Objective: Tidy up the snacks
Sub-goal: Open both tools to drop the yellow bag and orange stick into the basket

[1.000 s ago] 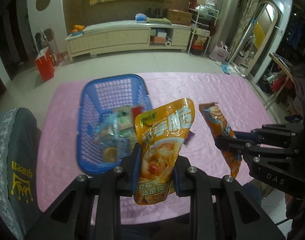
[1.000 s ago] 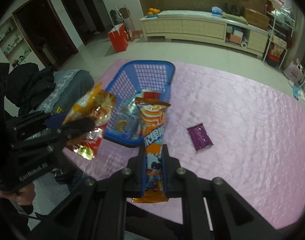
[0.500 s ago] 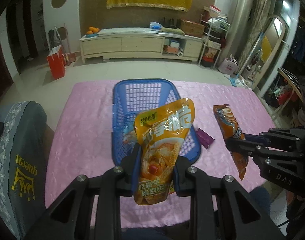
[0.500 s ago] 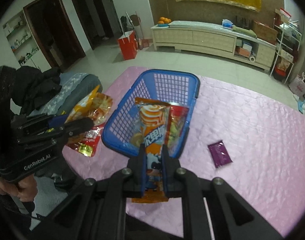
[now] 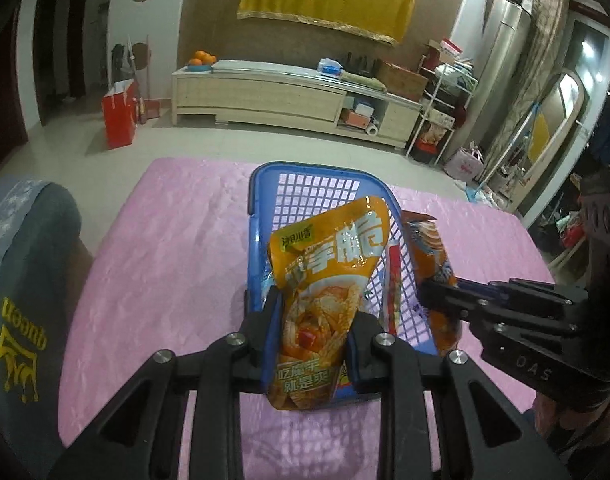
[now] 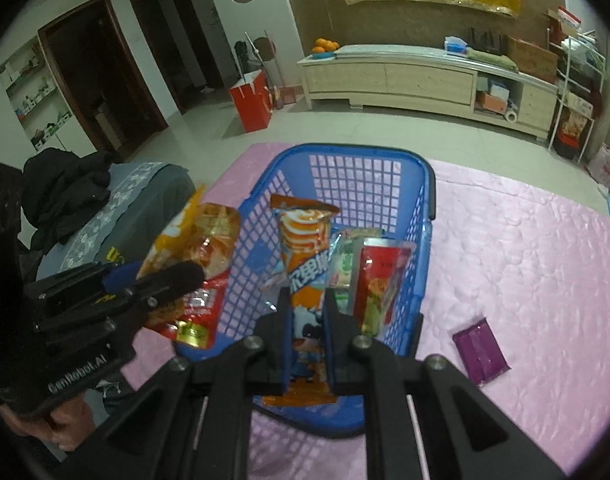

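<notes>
Two snacks carried to the blue basket on the pink tablecloth. The wide orange pouch, clamped near its lower end in the left gripper, and the slim orange wrapper, pinched in the nearly closed right gripper, now hang over the basket, whereas a second ago both were short of it and the basket lay off to the left. Release appears imminent. A purple packet remains on the cloth beside the basket, still to be collected.

Both black tools, left tool and right tool, have silver screws and blue pads.
</notes>
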Available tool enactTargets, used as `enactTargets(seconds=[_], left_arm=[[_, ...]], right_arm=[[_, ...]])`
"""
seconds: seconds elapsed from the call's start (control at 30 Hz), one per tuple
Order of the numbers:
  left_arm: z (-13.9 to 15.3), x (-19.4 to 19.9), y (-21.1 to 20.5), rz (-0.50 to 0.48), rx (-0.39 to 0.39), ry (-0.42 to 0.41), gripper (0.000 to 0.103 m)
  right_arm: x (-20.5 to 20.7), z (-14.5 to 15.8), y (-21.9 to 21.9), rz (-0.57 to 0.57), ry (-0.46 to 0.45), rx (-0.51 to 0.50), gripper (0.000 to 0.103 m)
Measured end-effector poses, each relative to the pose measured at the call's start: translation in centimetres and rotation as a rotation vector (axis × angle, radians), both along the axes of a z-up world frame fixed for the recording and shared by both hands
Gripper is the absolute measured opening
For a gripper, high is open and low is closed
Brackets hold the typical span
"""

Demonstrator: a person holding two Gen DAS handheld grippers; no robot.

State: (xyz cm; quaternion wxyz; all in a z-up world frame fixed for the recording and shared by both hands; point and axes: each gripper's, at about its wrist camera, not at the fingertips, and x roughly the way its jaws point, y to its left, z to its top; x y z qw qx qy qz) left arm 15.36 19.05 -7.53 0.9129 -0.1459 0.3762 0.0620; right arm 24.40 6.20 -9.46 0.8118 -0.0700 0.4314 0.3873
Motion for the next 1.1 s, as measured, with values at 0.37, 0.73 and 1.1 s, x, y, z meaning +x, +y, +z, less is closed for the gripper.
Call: enactTargets(seconds=[0.37, 0.73, 1.1], left_arm=[[-4.2, 2.6, -0.7, -0.052, 0.051, 0.091, 0.025], [-4.8, 2.3, -1.3, -0.064, 0.042, 0.103, 0.028], [-4.7, 2.0, -1.6, -0.089, 0.018, 0.099, 0.044]], right_arm=[[0.1, -3.9, -0.9, -0.034, 0.103, -0.010, 0.017], [-0.7, -3.2, -1.1, -0.046, 0.075, 0.002, 0.017], [-0.7, -2.6, -2.0, -0.055, 0.055, 0.012, 0.035]])
